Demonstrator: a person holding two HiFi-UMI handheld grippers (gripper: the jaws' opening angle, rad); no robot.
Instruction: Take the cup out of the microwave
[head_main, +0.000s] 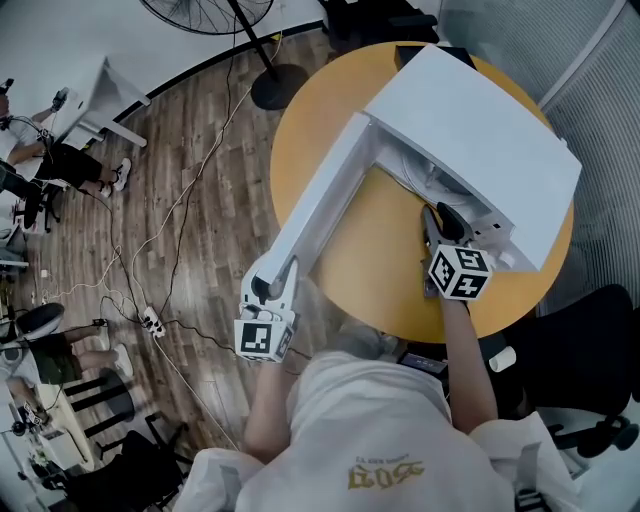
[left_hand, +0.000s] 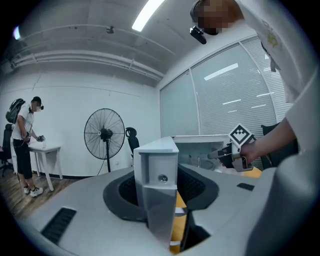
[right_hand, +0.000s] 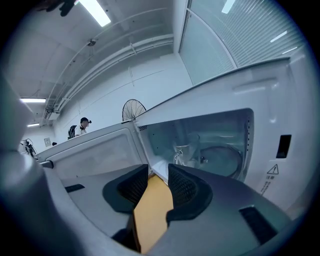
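Fingers (left_hand: 125, 195) of your left gripper (left_hand: 160, 187) pinch the door (left_hand: 156, 160) open; your right gripper (right_hand: 159, 187) gapes empty at the microwave (right_hand: 265, 130). Cup (right_hand: 186, 152), seemingly clear glass, sits inside, not yet grabbed.

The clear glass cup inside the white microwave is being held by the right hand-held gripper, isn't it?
No. The clear glass cup is inside the white microwave, but the right hand-held gripper is not holding it: its jaws stand apart and empty, short of the cup. The right gripper view shows this.
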